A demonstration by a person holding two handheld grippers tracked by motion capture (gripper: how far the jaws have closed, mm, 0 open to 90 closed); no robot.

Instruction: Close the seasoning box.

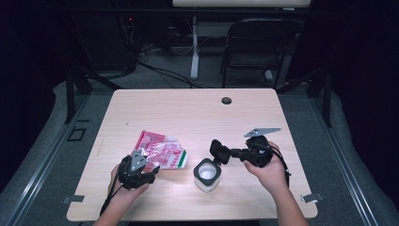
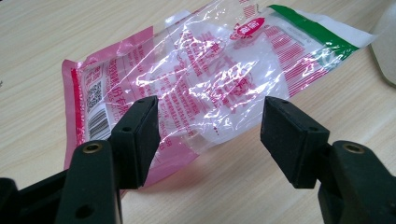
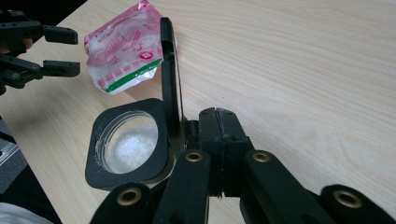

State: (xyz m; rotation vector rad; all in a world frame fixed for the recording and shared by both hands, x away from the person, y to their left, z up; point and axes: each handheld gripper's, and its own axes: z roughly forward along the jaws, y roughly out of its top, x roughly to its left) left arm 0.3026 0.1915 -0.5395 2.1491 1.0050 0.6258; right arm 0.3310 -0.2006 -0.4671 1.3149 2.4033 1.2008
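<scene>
A pink and clear plastic bag (image 1: 162, 153) with a green strip at one end lies flat on the wooden table (image 1: 188, 113), left of centre. My left gripper (image 1: 153, 174) stands open just in front of it. In the left gripper view the bag (image 2: 210, 79) lies beyond the gripper (image 2: 210, 116), whose jaws stand apart, not touching it. A jar (image 1: 207, 175) with a black square rim holds white grains (image 3: 133, 144). Its hinged lid (image 3: 169, 70) stands upright. My right gripper (image 3: 217, 116) is shut, its jaws pressed together right beside the lid's base. The left gripper (image 3: 70, 51) shows far off by the bag (image 3: 123, 51).
A round cable hole (image 1: 226, 100) sits near the table's far edge. A folding chair (image 1: 256, 42) and a desk leg (image 1: 194, 47) stand on the floor beyond. Bare wood stretches across the table's far half and right side.
</scene>
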